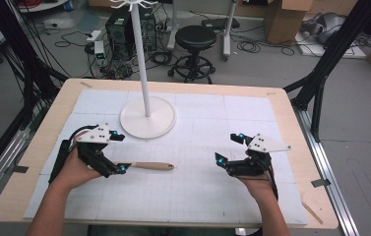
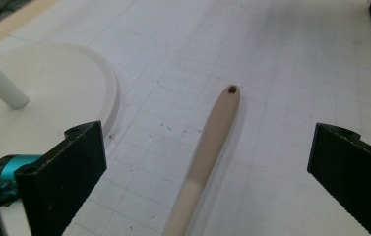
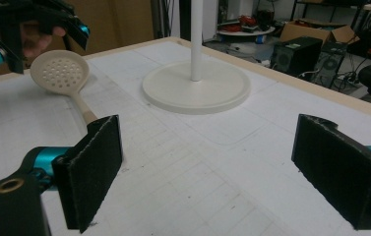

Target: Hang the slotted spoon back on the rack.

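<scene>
A beige slotted spoon lies on the white gridded mat, its handle (image 1: 153, 166) pointing right and its perforated head (image 3: 60, 73) under the left hand. My left gripper (image 1: 120, 152) is open, jaws wide on either side of the handle (image 2: 222, 113), which has a small hole at its tip; neither jaw touches it. My right gripper (image 1: 228, 147) stands open over the mat's right part, nothing between its jaws (image 3: 207, 172). A white stand has a round base (image 1: 147, 118) and a tall pole (image 1: 141, 54) at the back centre.
The stand's base (image 2: 60, 83) lies just left of my left jaw, and it also sits ahead of the right gripper (image 3: 196, 86). The wooden table edge (image 1: 291, 113) frames the mat. Beyond the table are a black stool (image 1: 195, 39), computers and cardboard boxes.
</scene>
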Demonstrator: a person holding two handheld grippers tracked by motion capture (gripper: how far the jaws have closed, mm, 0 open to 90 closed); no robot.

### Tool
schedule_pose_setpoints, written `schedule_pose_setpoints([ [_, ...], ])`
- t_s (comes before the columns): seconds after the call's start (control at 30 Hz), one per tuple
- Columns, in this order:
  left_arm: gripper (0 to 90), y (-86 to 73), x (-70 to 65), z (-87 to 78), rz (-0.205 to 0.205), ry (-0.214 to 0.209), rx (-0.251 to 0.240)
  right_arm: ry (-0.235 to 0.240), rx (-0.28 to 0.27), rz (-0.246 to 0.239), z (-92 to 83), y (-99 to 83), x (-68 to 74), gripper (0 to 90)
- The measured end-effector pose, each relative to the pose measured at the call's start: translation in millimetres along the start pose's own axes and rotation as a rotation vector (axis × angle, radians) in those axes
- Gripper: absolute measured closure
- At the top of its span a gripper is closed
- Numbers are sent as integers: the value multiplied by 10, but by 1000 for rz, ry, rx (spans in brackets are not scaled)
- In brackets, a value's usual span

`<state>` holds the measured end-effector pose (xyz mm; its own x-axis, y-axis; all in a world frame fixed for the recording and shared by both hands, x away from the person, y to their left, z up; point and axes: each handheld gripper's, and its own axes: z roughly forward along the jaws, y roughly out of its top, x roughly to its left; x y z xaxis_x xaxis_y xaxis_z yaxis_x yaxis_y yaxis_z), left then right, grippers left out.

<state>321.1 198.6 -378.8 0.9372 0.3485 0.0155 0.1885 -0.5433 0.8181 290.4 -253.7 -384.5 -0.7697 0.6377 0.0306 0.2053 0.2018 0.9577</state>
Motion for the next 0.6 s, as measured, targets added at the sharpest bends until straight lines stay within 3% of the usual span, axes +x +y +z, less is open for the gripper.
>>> schedule_pose_setpoints([
  [0.13, 50, 25, 42, 153, 5, -14, 85, 0, -1, -1, -1, 1, 4, 114],
  [0.23, 160, -7, 60, 261, 10, -44, 161, -1, 0, 1, 2, -3, -2, 114],
  [0.4, 273, -43, 66, 397, 31, -33, 262, 2, 12, -2, 31, -7, -2, 114],
  [0.43, 275, -43, 66, 397, 31, -33, 262, 2, 12, -2, 31, -7, -2, 114],
  [0.57, 352, -13, 78, 468, 56, -37, 375, 3, 18, -10, 48, -9, 7, 114],
  [0.6, 379, 2, 68, 490, 59, -40, 384, 4, 22, -9, 53, -12, 8, 114],
])
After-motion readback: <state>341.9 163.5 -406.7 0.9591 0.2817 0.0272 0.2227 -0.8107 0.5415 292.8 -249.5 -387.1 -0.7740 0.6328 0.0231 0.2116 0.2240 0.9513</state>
